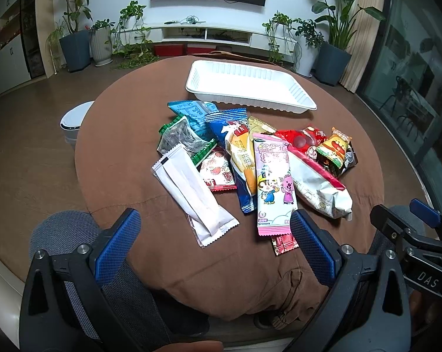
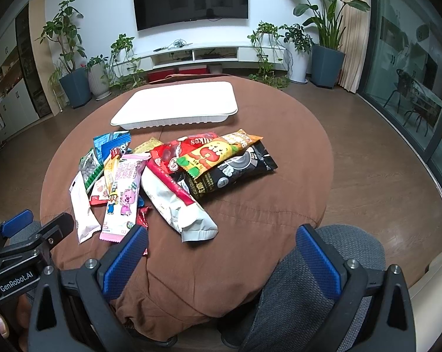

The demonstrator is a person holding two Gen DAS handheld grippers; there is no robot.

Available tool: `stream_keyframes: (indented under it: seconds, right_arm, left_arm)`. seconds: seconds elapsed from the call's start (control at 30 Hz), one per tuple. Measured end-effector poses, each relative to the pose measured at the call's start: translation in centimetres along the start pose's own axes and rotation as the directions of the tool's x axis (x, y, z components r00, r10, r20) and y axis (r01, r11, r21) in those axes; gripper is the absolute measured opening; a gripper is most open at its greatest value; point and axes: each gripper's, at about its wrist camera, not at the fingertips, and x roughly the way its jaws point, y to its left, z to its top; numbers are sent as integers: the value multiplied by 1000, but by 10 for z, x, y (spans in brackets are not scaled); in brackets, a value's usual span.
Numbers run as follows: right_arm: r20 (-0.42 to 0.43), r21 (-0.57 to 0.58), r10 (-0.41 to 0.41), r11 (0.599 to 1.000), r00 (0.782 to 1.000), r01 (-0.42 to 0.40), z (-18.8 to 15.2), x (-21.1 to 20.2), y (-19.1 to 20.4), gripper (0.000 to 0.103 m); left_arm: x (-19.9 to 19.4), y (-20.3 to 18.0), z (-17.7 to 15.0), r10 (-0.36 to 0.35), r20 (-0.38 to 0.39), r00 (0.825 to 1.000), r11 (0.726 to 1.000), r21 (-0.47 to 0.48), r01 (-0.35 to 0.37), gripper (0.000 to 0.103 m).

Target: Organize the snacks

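Left claw and right claw agape

Round desk covered in plain brown cloth. Ribbed rectangular plastic tray, white. Long pink snack wrapper, printed with cartoon animals. Plain white oblong sachet. Glossy black packet, white lettering. Tongs pads, blue, cross-hatched.
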Motion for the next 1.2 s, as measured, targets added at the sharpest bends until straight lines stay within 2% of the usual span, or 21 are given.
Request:
stream_keyframes:
  seconds: [1.2]
  right_arm:
    - [-9, 2, 3, 1000, 1000, -3, -2, 2, 1, 103]
  left_arm:
    - [2, -2, -1, 2, -6, 1000, 1000, 2, -2, 103]
